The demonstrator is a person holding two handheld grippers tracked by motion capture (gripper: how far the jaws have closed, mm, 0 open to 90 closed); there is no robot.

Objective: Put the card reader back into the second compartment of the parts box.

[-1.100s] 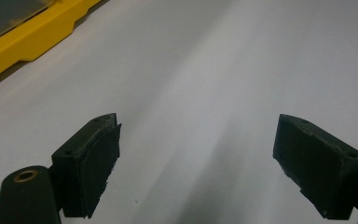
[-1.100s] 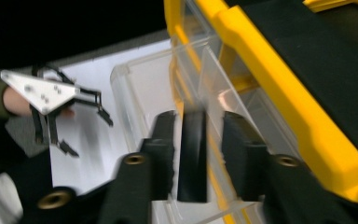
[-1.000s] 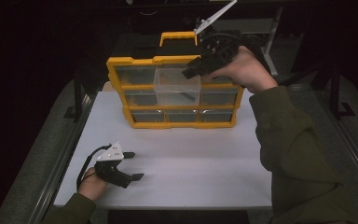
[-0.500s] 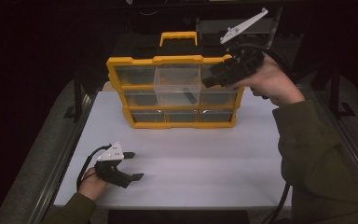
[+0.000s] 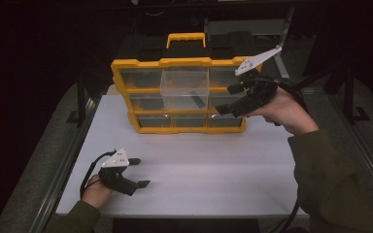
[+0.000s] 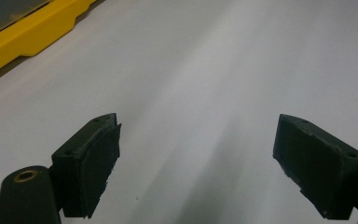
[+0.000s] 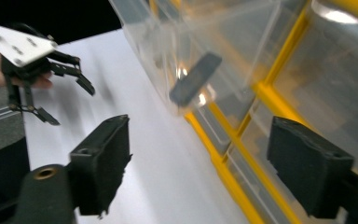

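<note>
A yellow organizer (image 5: 126, 65) with clear drawers stands at the back of the white table (image 5: 213, 165). Its top middle drawer (image 5: 184, 80) is pulled out, and a small dark flat piece (image 7: 196, 79) lies inside it. My right gripper (image 5: 226, 100) hovers in front of the organizer's right column, just right of that drawer. Its jaws have just been opening and nothing is between its pads (image 7: 105, 158). My left gripper (image 5: 140, 172) rests low over the table's near left, open and empty, with its pads (image 6: 93, 163) wide apart over bare white surface.
The organizer has a yellow handle (image 5: 187, 38) on top, and its base edge (image 6: 28, 32) shows in the left gripper view. Dark metal rails (image 5: 73, 160) run along the table's left and right sides. My left gripper (image 7: 70, 105) is visible beyond the right jaws.
My right gripper has moved right and down from the pulled-out drawer's upper right edge to the front of the right column, its jaws now wider apart. The left gripper has not moved.
</note>
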